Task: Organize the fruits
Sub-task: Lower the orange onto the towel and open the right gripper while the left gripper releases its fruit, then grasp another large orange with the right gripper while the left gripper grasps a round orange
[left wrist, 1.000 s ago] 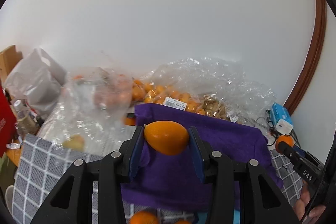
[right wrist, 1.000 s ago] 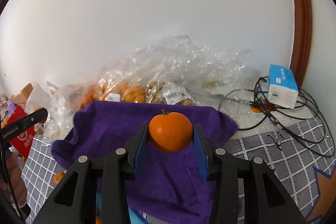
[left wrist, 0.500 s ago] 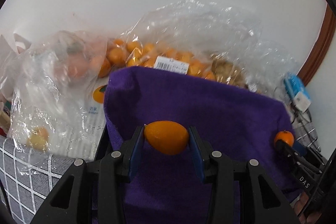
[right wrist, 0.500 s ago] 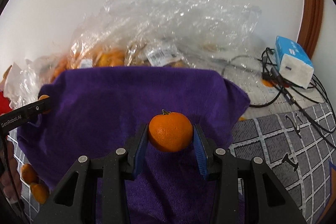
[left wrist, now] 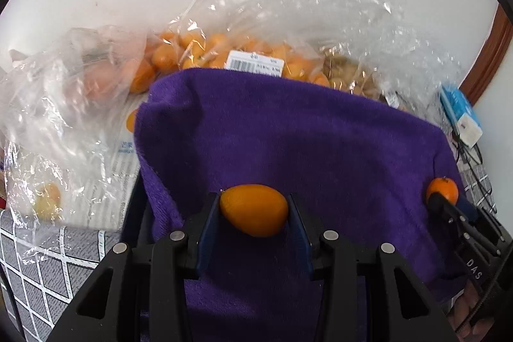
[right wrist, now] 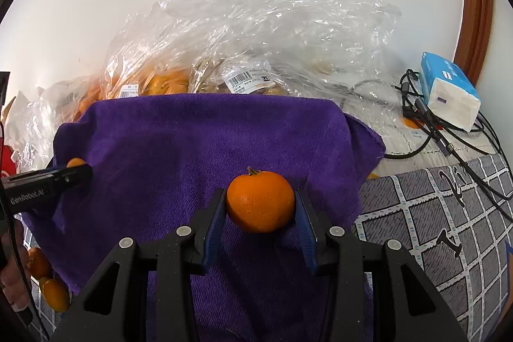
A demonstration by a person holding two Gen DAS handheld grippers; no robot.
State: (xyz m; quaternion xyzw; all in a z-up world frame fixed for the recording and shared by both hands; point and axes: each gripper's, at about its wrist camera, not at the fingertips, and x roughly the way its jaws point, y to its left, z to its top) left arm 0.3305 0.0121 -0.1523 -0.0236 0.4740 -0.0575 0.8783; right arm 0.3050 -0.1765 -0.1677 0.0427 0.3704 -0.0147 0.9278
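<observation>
White wall stands behind a surface covered with a grey checked mat [right wrist: 449, 246], and a purple towel [left wrist: 304, 143] lies over it in the middle.

Nearest in the left wrist view, the left gripper [left wrist: 255, 215] is clamped on an oval orange fruit [left wrist: 254, 210]; both blue pads press its sides, and it hangs over the towel. In the right wrist view, the right gripper [right wrist: 260, 209] is clamped in the same way on a round mandarin [right wrist: 260, 201] with a small stem on top, also over the towel. Each gripper shows in the other view at the towel's edge, with its fruit at the tip.

Two loose oranges [right wrist: 48, 281] lie at the left edge of the towel, near a hand [right wrist: 12, 274].

Behind the towel are clear plastic bags [right wrist: 256, 31] holding many small orange fruits [left wrist: 198, 50], with white barcode labels [left wrist: 255, 63] on them. To the right, beyond the mat, black cables [right wrist: 429, 120] lie tangled beside a blue and white tissue pack [right wrist: 449, 88]. A brown wooden frame [right wrist: 477, 5] runs up the wall at the far right.
</observation>
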